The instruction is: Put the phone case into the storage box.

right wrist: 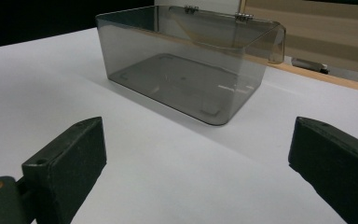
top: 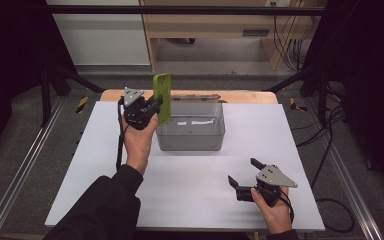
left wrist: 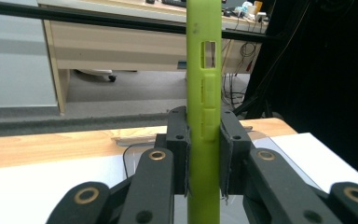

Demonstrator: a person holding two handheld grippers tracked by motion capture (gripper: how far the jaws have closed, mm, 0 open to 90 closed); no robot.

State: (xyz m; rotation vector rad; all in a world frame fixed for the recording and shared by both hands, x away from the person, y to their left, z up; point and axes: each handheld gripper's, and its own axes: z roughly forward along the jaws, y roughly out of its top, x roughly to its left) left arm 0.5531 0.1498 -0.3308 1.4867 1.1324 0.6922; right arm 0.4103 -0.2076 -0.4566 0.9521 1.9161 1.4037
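Holding the green phone case (top: 162, 98) upright, the left gripper (top: 155, 106) sits just left of the clear box (top: 191, 126), at its near-left corner, with both jaws pinched tight on the case's flat faces. In the left gripper view the case (left wrist: 204, 112) rises edge-on between the pads, its lower part clamped and its upper part standing free above them.

To do this step well, I judge the hand should carry the case over the box's open top, keeping the grip firm so the thin shell does not twist, then tip it flat and lower it inside before the jaws release. The raised lid behind the box should be left clear of the swing.

The case is a bright lime shell, slim and matte, with a small rectangular cut-out near the top of its edge and moulded button bumps below it. The box (right wrist: 186, 70) is smoky and see-through, its floor bare, hinged at the far side.

Right of the box and nearer the person, the right gripper (top: 241, 176) rests low over the white table (top: 205, 195), its jaws spread wide with nothing between them.
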